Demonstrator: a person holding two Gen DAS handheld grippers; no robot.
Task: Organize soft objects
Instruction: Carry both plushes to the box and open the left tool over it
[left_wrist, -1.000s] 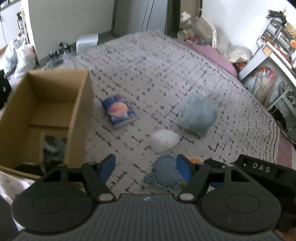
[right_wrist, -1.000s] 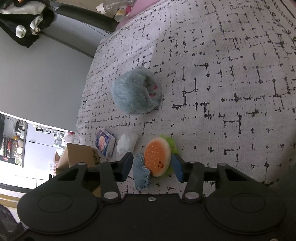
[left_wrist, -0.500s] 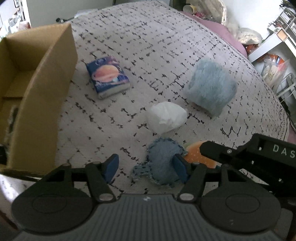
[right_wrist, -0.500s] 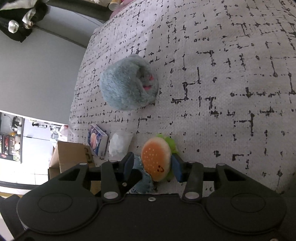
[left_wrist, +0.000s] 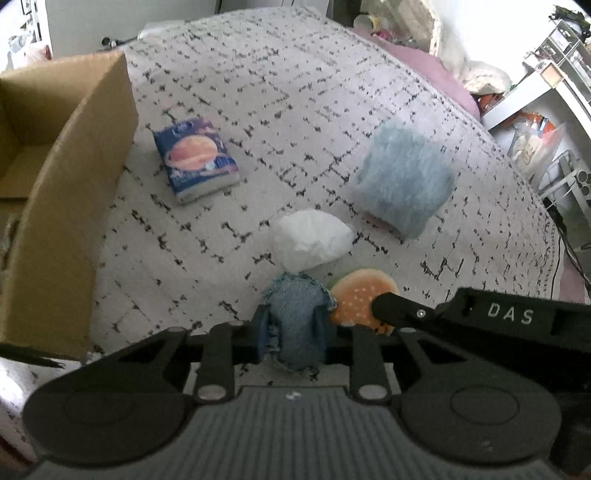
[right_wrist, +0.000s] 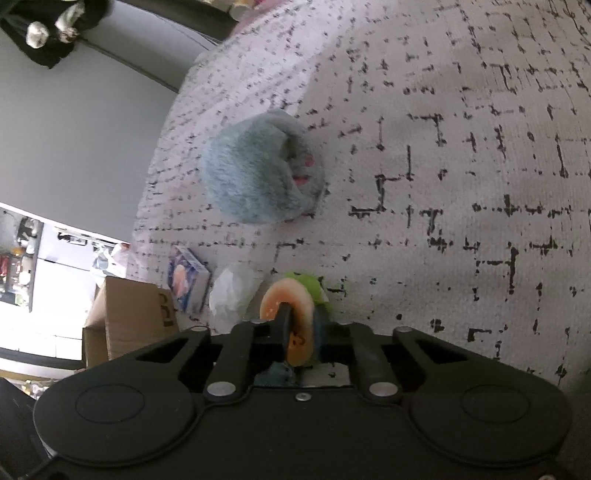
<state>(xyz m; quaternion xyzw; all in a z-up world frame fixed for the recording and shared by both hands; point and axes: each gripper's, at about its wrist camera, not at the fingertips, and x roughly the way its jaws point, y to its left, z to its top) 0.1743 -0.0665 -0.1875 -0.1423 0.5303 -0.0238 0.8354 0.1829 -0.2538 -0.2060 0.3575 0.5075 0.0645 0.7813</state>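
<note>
On the patterned bedspread (left_wrist: 295, 92), my left gripper (left_wrist: 293, 332) is shut on a frayed blue denim piece (left_wrist: 295, 314). Right beside it, my right gripper (right_wrist: 297, 328) is shut on an orange burger plush (right_wrist: 284, 302), which also shows in the left wrist view (left_wrist: 358, 295). A white crumpled soft lump (left_wrist: 310, 240) lies just beyond them. A fluffy blue-grey plush (left_wrist: 402, 177) sits farther right. A blue tissue pack (left_wrist: 195, 158) lies near the open cardboard box (left_wrist: 62, 177) at the left.
The box also shows in the right wrist view (right_wrist: 129, 314), as do the fluffy plush (right_wrist: 258, 173), tissue pack (right_wrist: 186, 278) and white lump (right_wrist: 231, 291). Pink bedding (left_wrist: 424, 70) and cluttered shelves (left_wrist: 554, 110) lie beyond the bed's far right edge.
Both grippers have moved down and closed: the left onto the denim piece, the right onto the burger plush. Both were open around them before.
</note>
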